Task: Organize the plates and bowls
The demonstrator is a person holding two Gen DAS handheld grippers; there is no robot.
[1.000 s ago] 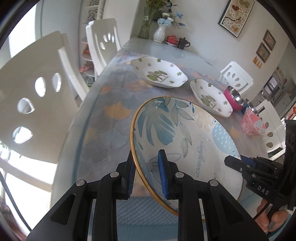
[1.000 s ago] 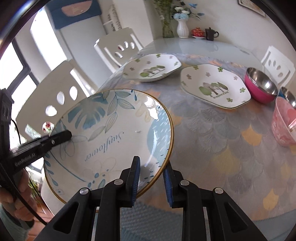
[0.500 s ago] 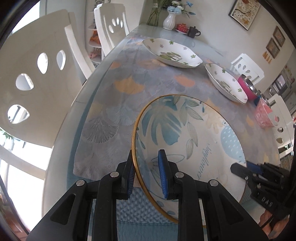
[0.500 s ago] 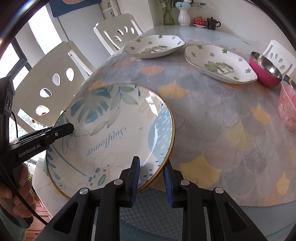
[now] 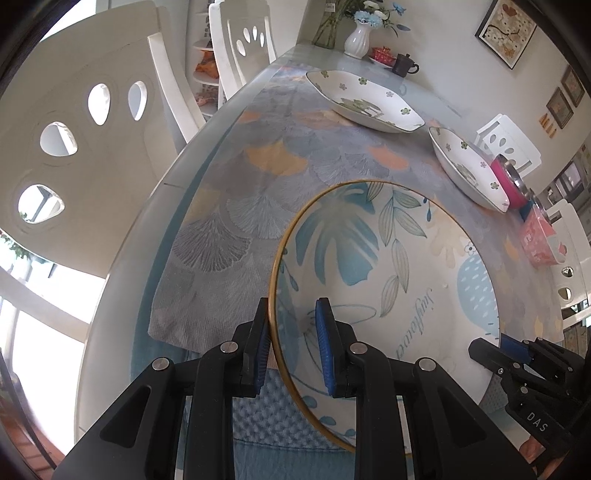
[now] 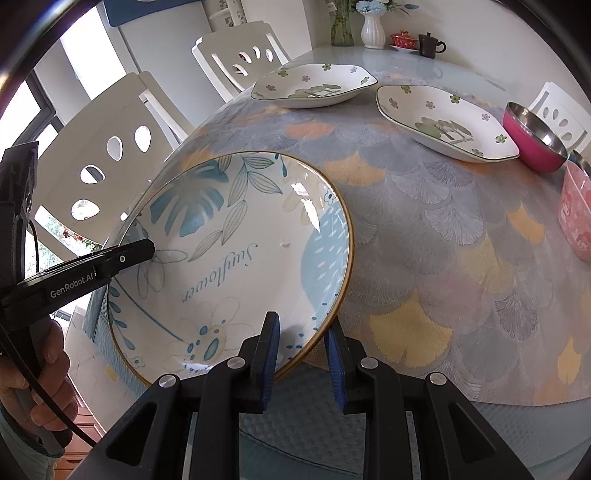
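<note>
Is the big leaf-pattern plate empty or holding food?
Empty: the plate shows its full leaf print and lettering, bare apart from a tiny white speck.

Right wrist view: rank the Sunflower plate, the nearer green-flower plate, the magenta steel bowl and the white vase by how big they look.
1. Sunflower plate, largest by far, but closest to the camera, so partly nearness.
2. Green-flower plate.
3. Magenta steel bowl.
4. White vase, smallest, though farthest away, so its true size is unsure.

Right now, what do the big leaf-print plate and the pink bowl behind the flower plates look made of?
Leaf-print plate: looks like glazed ceramic, glossy, with window glare on its face and a thin gold rim line. Pink bowl: likely stainless steel, with a mirror-like silvery inside and a pink-coated outside, though the coating type is unclear.
</note>
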